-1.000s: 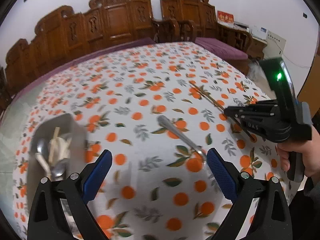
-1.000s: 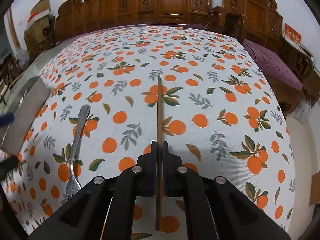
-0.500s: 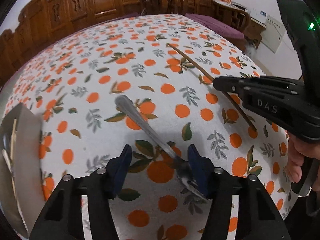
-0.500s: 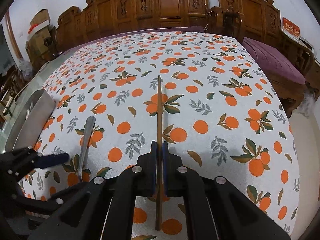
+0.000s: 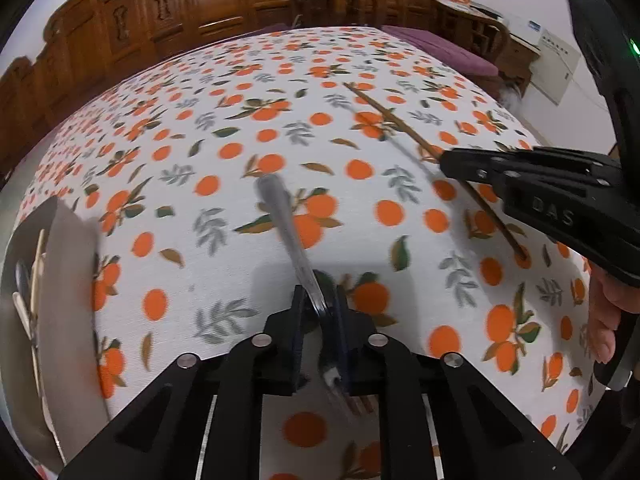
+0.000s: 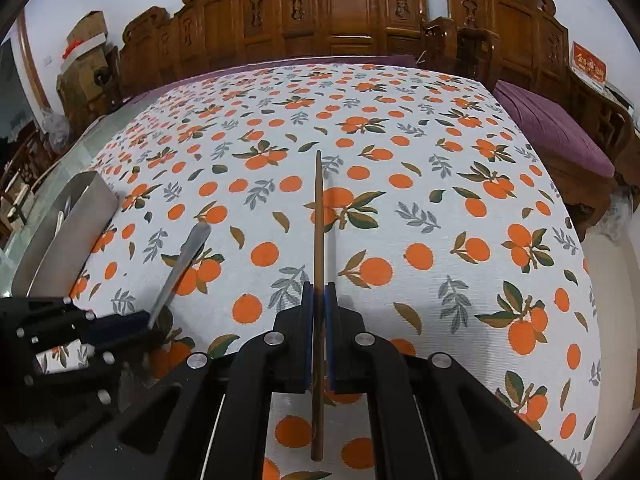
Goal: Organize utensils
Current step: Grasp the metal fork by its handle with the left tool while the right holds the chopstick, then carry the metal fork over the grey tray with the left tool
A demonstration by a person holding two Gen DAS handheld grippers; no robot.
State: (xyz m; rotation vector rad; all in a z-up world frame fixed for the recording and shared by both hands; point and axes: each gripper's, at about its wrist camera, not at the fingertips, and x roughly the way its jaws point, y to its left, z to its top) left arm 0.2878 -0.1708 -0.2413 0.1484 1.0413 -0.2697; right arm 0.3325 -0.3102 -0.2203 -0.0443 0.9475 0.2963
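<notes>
A steel fork [image 5: 280, 212] lies on the orange-print tablecloth [image 5: 224, 272], handle pointing away. My left gripper [image 5: 319, 300] has its jaws closing on the fork's neck, and the blue pads touch it on both sides; the tines stick out behind the pads. From the right wrist view the fork [image 6: 188, 252] runs into the left gripper [image 6: 132, 326] at the lower left. A brown wooden chopstick [image 6: 318, 220] points straight ahead, with my right gripper [image 6: 319, 292] shut on it near its rear end. The left wrist view shows the chopstick [image 5: 400, 124] and the right gripper [image 5: 448, 160] at the right.
A metal tray [image 5: 68, 260] with a spoon and pale chopsticks sits at the table's left edge, also seen as the tray [image 6: 72, 216]. Carved wooden chairs [image 6: 344, 12] line the far side. A person's hand [image 5: 604, 320] holds the right gripper's handle.
My left gripper moved down and right over the fork, and its jaws went from wide open to closed around the fork's neck. The right gripper kept its hold on the chopstick.
</notes>
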